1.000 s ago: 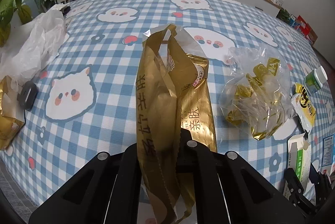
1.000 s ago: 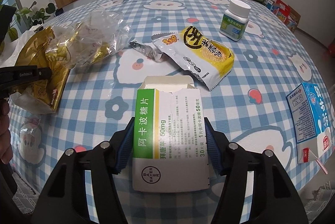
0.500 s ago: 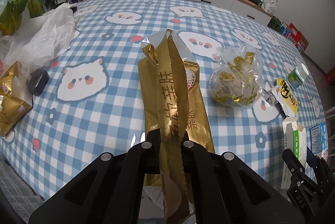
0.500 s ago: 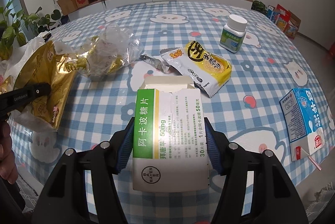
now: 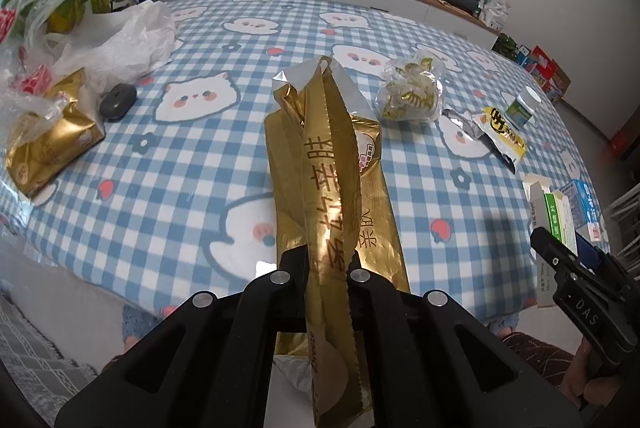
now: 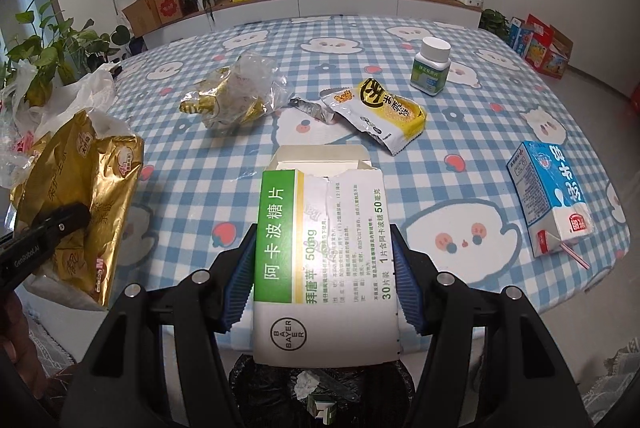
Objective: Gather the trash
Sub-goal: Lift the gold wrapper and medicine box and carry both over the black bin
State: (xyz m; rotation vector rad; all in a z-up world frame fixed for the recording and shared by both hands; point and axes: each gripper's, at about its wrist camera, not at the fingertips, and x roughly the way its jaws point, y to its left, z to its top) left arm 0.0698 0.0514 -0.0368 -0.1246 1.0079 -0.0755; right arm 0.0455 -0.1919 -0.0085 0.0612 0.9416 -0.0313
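Note:
My left gripper (image 5: 324,268) is shut on a long gold foil bag (image 5: 332,164) and holds it up over the table's near edge; the bag also shows at the left of the right wrist view (image 6: 84,196). My right gripper (image 6: 324,268) is shut on an opened green-and-white medicine box (image 6: 324,252), held above a black-lined trash bin (image 6: 320,392) just off the table's front edge. On the table lie a crumpled clear bag of gold wrappers (image 6: 236,96), a yellow snack packet (image 6: 384,116), a white pill bottle (image 6: 432,66) and a blue milk carton (image 6: 548,192).
The table has a blue checked cloth with cat prints (image 6: 460,228). At its left are another gold bag (image 5: 48,144), a dark oval object (image 5: 118,102) and a white plastic bag (image 5: 116,40). Plants, cartons and a TV cabinet stand behind.
Both grippers have drawn back toward the table's near edge with their loads. The trash bin has come into view below the medicine box.

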